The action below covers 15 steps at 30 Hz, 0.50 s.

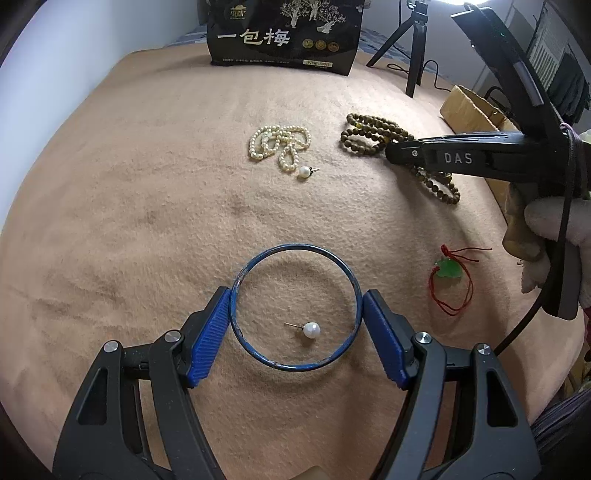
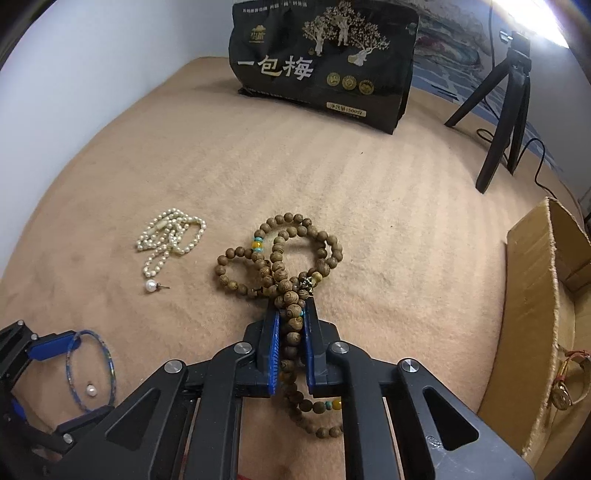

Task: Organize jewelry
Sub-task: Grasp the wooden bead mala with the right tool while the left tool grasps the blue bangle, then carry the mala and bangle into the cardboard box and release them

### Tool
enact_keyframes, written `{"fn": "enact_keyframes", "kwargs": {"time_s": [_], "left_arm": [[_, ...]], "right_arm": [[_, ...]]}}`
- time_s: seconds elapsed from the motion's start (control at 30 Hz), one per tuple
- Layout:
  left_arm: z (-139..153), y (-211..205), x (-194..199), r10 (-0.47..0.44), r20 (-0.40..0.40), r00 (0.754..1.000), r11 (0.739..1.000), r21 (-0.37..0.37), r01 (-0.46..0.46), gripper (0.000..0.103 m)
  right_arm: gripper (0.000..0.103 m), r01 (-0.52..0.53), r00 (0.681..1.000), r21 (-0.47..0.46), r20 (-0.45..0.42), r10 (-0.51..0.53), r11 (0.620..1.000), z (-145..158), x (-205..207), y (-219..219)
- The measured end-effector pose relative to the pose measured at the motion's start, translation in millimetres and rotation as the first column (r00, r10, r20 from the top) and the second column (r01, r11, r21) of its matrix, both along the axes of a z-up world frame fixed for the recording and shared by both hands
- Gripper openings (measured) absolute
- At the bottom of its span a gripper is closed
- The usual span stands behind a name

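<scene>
Left wrist view: the left gripper (image 1: 295,325) points down at a tan blanket (image 1: 147,206), its blue pads set against the two outer sides of a blue bangle (image 1: 295,306) that lies flat; whether they press it or only touch cannot be told. Inside the bangle lies one pearl earring (image 1: 308,329). Farther off lies one pearl necklace (image 1: 279,146) in a loose heap, with a second pearl earring (image 1: 305,171) just beside its near end. To the right, the right gripper (image 1: 397,153) reaches into a string of wooden beads (image 1: 373,131). Nearer, one green pendant on red cord (image 1: 448,271) lies alone. A black snack bag (image 1: 284,33) and a tripod (image 1: 413,44) stand at the far edge. Right wrist view: the right gripper's fingers (image 2: 272,350) are clamped together on a bunch of the wooden beads, whose loops spill ahead and behind. A cardboard box (image 2: 532,314) sits at the right. Count: two earrings, one necklace, one bead string, one bangle, one pendant. Sorting looks barely begun, since all six pieces are on the blanket and the earrings lie well apart.
</scene>
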State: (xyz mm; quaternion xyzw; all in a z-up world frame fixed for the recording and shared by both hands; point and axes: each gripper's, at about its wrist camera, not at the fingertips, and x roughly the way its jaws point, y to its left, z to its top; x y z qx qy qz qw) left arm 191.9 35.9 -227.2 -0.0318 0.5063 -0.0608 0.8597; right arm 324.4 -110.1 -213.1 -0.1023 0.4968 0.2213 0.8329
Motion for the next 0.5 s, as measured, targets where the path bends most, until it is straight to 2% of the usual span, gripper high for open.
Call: {"fn": "enact_keyframes", "kwargs": {"time_s": [0.27,0.5], "left_arm": [[17,1,-7,0.004,0.049,0.999,1.0,-0.004,-0.004,0.074],[44,-4,-12,-0.002,0.108,0.994,1.0,-0.024,0.005,0.074]], "right_arm": [[0.009,0.002,0.998,0.046,0.058,-0.005,0.999,29,-12,-9],[0.009,0.007,0.992,0.123,0.124,-0.022,0.992,72,-28,-20]]}}
